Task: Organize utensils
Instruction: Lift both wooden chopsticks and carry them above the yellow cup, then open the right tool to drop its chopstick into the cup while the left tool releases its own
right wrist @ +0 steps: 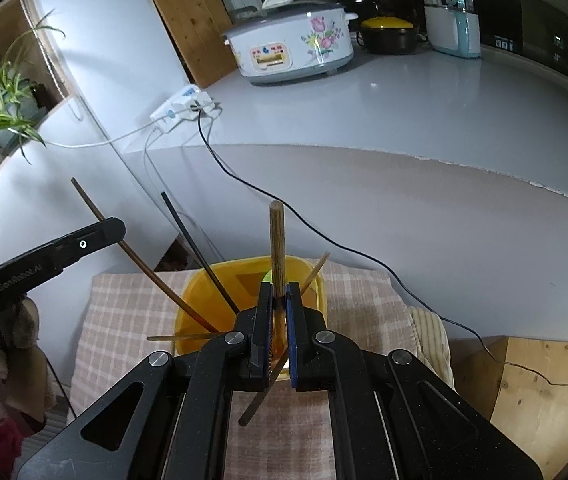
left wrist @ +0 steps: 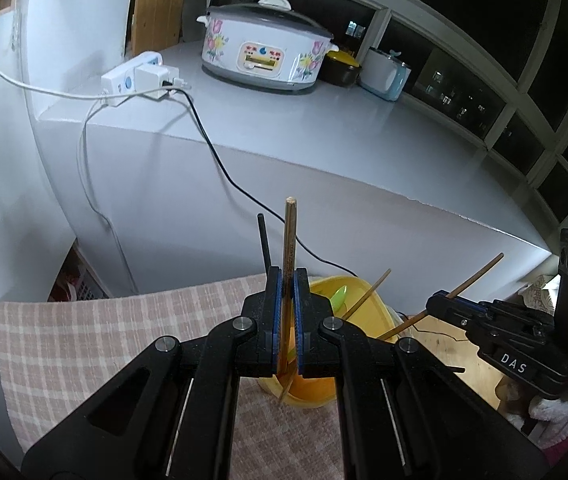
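Just below and ahead of both tongs stands the yellow container (right wrist: pixel 252 304), on a checked cloth (right wrist: pixel 132 320) that covers the low surface in front of the grey counter (right wrist: pixel 403 112). The left tongs (left wrist: pixel 287 320) are pressed together on a light wooden chopstick (left wrist: pixel 289 240); the right tongs (right wrist: pixel 279 328) are pressed together on a darker wooden chopstick (right wrist: pixel 276 248). Each stick stands almost upright, its long axis running from the pinch down toward the container's mouth and its upper end rising free above the tongs. The lower tips seem to hang at or just inside the rim, but I cannot tell if they touch the bottom.

The two hands look about equally near. The left tongs come from the left side, the right tongs from the right, both slanted down.

The container is a bright yellow tub of plastic with rounded corners. It already holds a black chopstick (right wrist: pixel 200 248), some thin bamboo sticks (right wrist: pixel 315 272) that lean outward, and something pale green (left wrist: pixel 337 298). I judge that the coming move is a lowering along each stick's own axis, then a release.
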The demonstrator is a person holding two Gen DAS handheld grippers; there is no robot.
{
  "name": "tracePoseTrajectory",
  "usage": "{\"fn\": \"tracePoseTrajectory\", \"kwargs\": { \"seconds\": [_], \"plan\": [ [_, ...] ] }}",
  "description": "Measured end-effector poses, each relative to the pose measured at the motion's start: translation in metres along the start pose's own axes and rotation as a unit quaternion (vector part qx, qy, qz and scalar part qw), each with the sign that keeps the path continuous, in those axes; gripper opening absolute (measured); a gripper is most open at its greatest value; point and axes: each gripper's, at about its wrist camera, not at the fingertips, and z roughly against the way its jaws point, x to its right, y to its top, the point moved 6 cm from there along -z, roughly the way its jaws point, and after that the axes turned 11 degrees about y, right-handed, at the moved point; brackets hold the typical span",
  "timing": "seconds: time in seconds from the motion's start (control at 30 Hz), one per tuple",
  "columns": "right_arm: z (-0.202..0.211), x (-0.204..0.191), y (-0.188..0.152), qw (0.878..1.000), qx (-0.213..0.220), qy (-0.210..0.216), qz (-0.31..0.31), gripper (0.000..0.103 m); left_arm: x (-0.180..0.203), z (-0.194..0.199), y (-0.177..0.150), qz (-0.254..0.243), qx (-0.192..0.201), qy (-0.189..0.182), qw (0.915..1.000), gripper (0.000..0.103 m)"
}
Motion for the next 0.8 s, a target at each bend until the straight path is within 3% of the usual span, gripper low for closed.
{"fn": "tracePoseTrajectory", "kwargs": {
  "seconds": [0.5,0.53,0.57,0.6,0.63,0.67,0.7,0.8],
  "plan": [
    [-0.008,-0.004,-0.008,1.000,-0.023,-0.012,0.007,0.005,0.006,-0.004,-0.017,-0.017,-0.023,-0.003,0.9996,0.004],
    [-0.008,-0.004,-0.009,1.000,-0.024,-0.013,0.006,0.005,0.006,-0.004,-0.019,-0.019,-0.025,-0.002,0.9995,0.005],
    [-0.008,-0.004,-0.009,1.000,-0.025,-0.013,0.006,0.005,0.007,-0.004,-0.020,-0.021,-0.027,-0.002,0.9994,0.012],
    [-0.007,-0.004,-0.010,1.000,-0.026,-0.014,0.006,0.009,0.007,-0.003,-0.021,-0.022,-0.027,-0.003,0.9994,0.024],
    [-0.007,-0.004,-0.011,1.000,-0.026,-0.015,0.005,0.013,0.007,-0.002,-0.022,-0.023,-0.026,-0.003,0.9994,0.029],
    [-0.006,-0.004,-0.011,1.000,-0.025,-0.016,0.005,0.024,0.008,-0.001,-0.023,-0.023,-0.025,-0.002,0.9994,0.034],
    [-0.005,-0.005,-0.012,1.000,-0.023,-0.017,0.006,0.034,0.008,-0.001,-0.024,-0.023,-0.025,-0.002,0.9994,0.034],
    [-0.002,-0.007,-0.014,0.999,-0.022,-0.022,0.008,0.038,0.007,0.002,-0.026,-0.022,-0.026,-0.002,0.9994,0.034]
  ]
}}
